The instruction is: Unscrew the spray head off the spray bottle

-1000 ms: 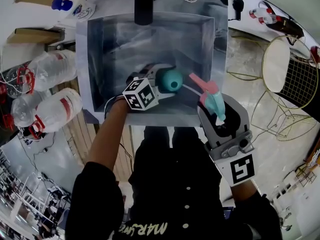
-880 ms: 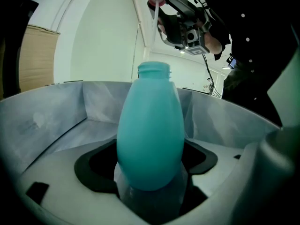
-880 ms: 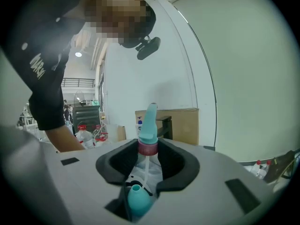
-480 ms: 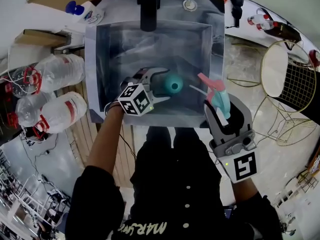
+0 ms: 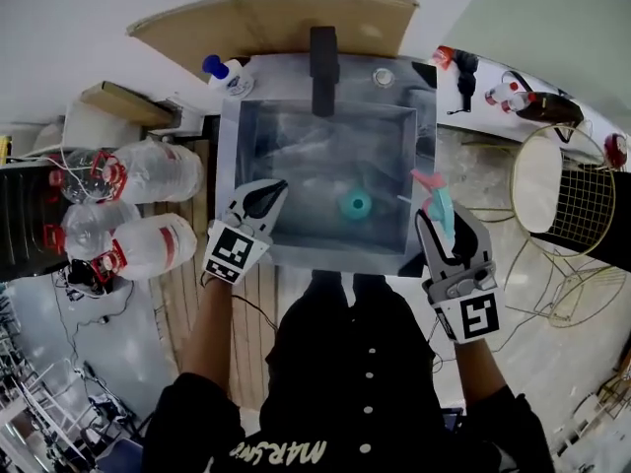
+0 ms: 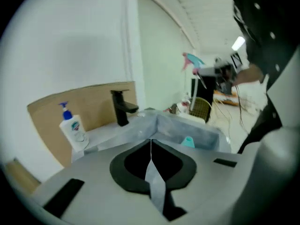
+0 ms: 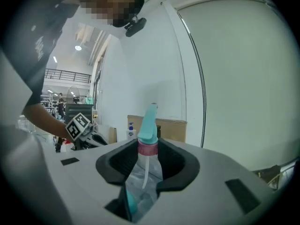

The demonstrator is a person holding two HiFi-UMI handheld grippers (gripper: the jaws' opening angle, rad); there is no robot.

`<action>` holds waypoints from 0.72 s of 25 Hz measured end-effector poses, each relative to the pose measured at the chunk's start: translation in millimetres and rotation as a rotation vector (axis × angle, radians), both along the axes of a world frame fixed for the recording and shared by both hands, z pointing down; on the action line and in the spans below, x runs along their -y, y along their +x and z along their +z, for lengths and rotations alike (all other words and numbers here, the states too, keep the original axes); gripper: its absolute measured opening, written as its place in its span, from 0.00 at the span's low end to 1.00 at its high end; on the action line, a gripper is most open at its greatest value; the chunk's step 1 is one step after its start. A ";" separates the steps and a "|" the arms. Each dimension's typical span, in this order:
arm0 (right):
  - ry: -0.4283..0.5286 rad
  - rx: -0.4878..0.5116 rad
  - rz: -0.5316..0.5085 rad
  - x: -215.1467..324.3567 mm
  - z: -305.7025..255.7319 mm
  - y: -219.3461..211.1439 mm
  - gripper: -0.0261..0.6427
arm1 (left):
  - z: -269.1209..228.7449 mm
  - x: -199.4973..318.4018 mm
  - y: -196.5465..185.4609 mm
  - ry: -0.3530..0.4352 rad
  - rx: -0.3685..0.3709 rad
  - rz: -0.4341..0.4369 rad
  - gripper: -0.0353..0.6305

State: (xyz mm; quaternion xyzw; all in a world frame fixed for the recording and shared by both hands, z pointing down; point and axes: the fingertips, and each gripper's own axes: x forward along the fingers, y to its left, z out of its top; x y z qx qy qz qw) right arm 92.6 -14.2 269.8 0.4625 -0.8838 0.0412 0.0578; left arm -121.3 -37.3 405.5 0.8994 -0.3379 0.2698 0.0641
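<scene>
Currently on record: left hand-held gripper (image 5: 267,194) (image 6: 151,143), jaws fully together along 1 seam with nothing between them, held over the front-left rim of the sink (image 5: 229,166) (image 6: 140,125) and touching none of the items listed. Right hand-held gripper (image 5: 440,217) (image 7: 149,150), jaws partly apart and pressed on the spray head (image 5: 435,199) (image 7: 149,125): teal body, pink trigger, pink collar sitting between the pads, thin white dip tube (image 7: 145,172) hanging from the collar into the gap; the head stands upright in the grip, off to the right of the basin and above its right edge. Spray bottle (image 5: 355,203) (image 6: 188,142), teal, 1 item, headless, standing in the sink basin toward its front right, apart from both grippers and from the spray head. Sink, grey metal, rectangular; the bottle is the only loose item visible inside it. Black faucet (image 5: 323,57) (image 6: 121,108) at the back rim, centre. Pump soap bottle (image 5: 219,71) (image 6: 72,128), white with a blue pump, on the back-left corner beside the faucet. Brown board (image 5: 276,18) behind the sink. Clear water jugs (image 5: 148,244) with red fittings lie on the floor left of the sink. Wire chair (image 5: 552,166) stands well to the right.
</scene>
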 end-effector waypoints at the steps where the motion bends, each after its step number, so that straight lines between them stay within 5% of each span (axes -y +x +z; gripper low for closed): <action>1: 0.007 0.001 0.002 0.6 -2.9 1.9 0.25 | -14.2 3.4 -6.9 -0.024 -0.091 -0.090 0.09; 3: 0.024 -0.016 -0.002 0.1 -7.9 6.7 0.25 | -39.9 4.1 -17.9 -0.034 -0.209 -0.216 0.09; 5: 0.036 -0.022 0.003 -1.6 -15.5 12.1 0.25 | -60.0 -3.2 -22.7 -0.005 -0.221 -0.261 0.09; 8: 0.068 -0.008 0.028 0.9 -34.3 21.9 0.26 | -91.4 -13.3 -22.4 0.050 -0.230 -0.274 0.09; 12: 0.092 0.026 0.067 7.0 -59.1 38.9 0.26 | -151.5 -20.7 -23.5 0.136 -0.352 -0.298 0.09; 18: 0.135 0.043 0.134 4.5 -88.7 61.4 0.26 | -214.4 -31.9 -31.2 0.297 -0.365 -0.313 0.09</action>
